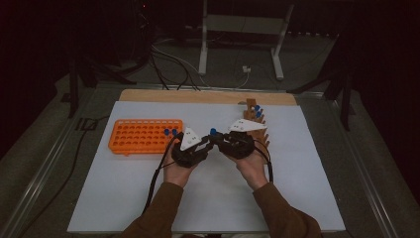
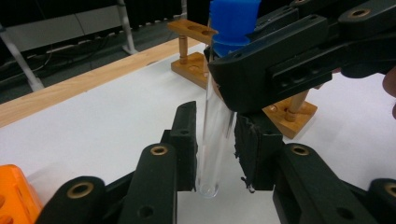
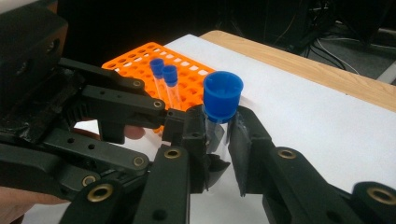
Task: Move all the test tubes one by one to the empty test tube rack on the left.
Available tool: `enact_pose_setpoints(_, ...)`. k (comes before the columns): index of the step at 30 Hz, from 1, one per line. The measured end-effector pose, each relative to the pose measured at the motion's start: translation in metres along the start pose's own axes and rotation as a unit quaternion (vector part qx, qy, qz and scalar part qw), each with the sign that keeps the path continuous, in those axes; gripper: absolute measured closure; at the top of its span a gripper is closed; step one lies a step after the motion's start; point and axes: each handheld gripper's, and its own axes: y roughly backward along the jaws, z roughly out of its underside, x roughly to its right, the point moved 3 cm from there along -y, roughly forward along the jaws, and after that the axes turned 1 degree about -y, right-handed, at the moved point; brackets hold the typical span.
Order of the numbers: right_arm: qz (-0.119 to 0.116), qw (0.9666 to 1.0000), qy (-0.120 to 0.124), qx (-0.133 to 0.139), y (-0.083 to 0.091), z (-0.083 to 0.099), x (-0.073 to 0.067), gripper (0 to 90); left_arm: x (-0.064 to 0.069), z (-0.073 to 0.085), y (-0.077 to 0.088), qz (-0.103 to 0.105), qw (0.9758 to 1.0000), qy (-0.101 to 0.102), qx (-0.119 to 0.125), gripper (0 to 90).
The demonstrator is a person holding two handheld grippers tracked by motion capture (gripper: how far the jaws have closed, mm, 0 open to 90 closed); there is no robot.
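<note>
A clear test tube [image 2: 212, 140] with a blue cap [image 3: 223, 95] stands upright above the white mat, held between both grippers. My right gripper [image 3: 217, 140] is shut on the tube just under the cap. My left gripper [image 2: 215, 154] grips it lower down, its pads pressing on the glass near the rounded bottom. In the high view the two grippers meet at the table's middle, left gripper [image 1: 208, 141] and right gripper [image 1: 216, 139], with the blue cap [image 1: 213, 131] above them.
An orange tube rack [image 1: 143, 135] lies left of the hands, with two blue-capped tubes [image 1: 171, 132] at its right end. A wooden rack [image 1: 253, 116] with blue-capped tubes stands behind the right hand. The white mat [image 1: 208, 198] covers the table.
</note>
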Motion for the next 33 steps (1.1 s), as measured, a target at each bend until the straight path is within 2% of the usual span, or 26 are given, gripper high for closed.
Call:
enact_pose_setpoints(3, -0.001, 1.0, 0.0, -0.001, 0.0, 0.0, 0.0, 77.1, 0.0, 0.001, 0.0, 0.001, 1.0, -0.008, -0.003, 77.3)
enact_pose_setpoints(11, -0.008, 1.0, -0.001, 0.001, 0.002, 0.0, 0.001, 75.6, 0.001, 0.001, 0.001, 0.002, 1.0, -0.009, -0.002, 78.1)
enact_pose_setpoints(20, -0.009, 0.9998, -0.01, 0.013, 0.011, -0.001, 0.008, 55.3, -0.008, 0.005, 0.005, -0.007, 0.9999, 0.008, -0.009, 78.2)
enact_pose_setpoints(23, -0.003, 0.9998, -0.013, 0.012, 0.013, 0.001, 0.012, 46.1, -0.01, 0.007, 0.007, -0.011, 0.9998, 0.013, -0.01, 78.2)
enact_pose_setpoints(30, 0.037, 0.9993, 0.005, -0.003, 0.014, 0.007, 0.018, 26.0, -0.016, 0.008, 0.015, -0.016, 0.9997, 0.019, -0.002, 78.2)
enact_pose_setpoints(33, 0.05, 0.9987, 0.005, -0.005, 0.015, 0.009, 0.021, 18.6, -0.017, 0.008, 0.018, -0.018, 0.9996, 0.022, 0.001, 78.3)
